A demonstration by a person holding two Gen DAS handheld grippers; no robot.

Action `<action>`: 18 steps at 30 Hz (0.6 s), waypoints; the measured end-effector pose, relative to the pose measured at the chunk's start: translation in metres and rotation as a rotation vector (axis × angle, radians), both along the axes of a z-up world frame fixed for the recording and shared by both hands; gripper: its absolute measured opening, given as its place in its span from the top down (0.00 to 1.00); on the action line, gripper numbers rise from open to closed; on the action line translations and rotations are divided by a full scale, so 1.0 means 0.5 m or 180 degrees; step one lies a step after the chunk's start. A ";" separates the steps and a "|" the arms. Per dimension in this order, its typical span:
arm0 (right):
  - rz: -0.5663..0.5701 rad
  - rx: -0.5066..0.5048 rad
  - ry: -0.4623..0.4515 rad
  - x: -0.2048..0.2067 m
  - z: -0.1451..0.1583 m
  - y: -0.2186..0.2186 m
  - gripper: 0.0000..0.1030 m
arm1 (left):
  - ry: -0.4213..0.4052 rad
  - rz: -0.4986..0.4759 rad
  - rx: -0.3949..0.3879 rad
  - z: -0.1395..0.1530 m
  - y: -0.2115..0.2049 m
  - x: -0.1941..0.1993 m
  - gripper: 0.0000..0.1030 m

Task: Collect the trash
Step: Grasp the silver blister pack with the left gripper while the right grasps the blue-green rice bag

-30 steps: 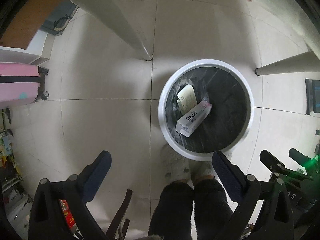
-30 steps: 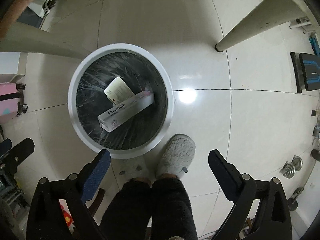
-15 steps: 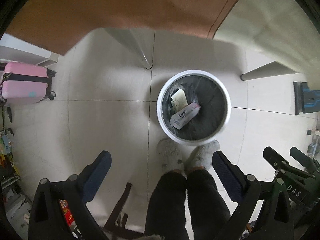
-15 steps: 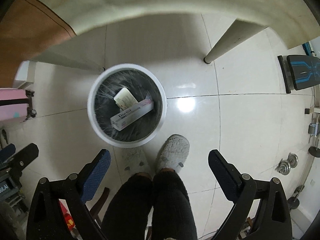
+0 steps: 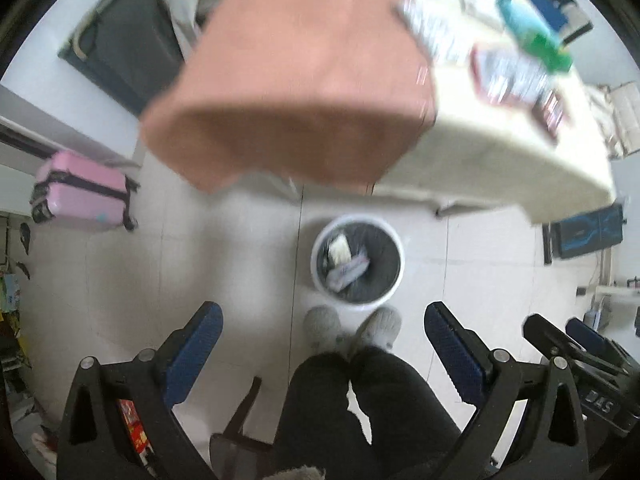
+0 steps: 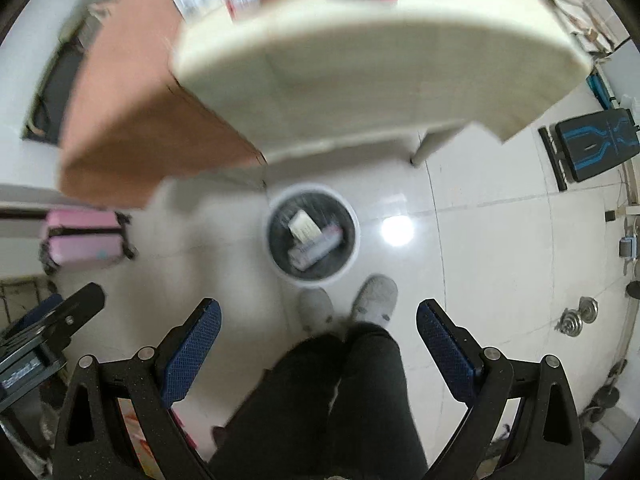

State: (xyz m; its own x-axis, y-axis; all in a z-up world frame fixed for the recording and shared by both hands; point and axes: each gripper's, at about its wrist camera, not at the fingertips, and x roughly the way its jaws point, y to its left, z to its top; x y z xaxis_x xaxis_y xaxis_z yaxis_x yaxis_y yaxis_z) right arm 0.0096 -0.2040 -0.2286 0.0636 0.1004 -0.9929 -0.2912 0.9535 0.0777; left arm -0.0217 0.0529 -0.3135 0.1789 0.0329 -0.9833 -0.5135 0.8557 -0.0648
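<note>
Below the table's (image 6: 360, 92) edge, a bin (image 6: 276, 256) is holding two cartons (image 6: 316, 250). Left gripper (image 5: 322, 350) and right gripper (image 6: 318, 338) are both gaping wide, gripping nothing.

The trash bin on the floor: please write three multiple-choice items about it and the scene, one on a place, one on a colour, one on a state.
1. Where does the trash bin stand?
A. On the floor in front of the person's slippers
B. On the table
C. On the suitcase

2. What colour is the suitcase?
A. Green
B. Pink
C. Black

3. How are the left tool and the right tool?
A. Both shut on boxes
B. One open, one shut
C. Both open and empty

Answers: 1 A, its white rim sits on the tiles just beyond the slippers. 2 B, its shell is pink with dark straps. 3 C, each tool's blue pads stand wide apart with nothing between.
</note>
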 end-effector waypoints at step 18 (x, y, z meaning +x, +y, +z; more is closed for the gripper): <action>-0.0151 -0.0037 -0.0586 0.511 0.246 0.009 0.04 | -0.0114 0.0615 -0.0243 0.089 0.118 0.376 0.01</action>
State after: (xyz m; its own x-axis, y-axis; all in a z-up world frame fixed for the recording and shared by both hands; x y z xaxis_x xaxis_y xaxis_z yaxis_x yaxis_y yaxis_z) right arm 0.2650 -0.1997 -0.1054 0.2488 0.0814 -0.9651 -0.2542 0.9670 0.0160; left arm 0.1661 0.1121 -0.2690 0.2113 -0.0044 -0.9774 -0.6639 0.7333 -0.1468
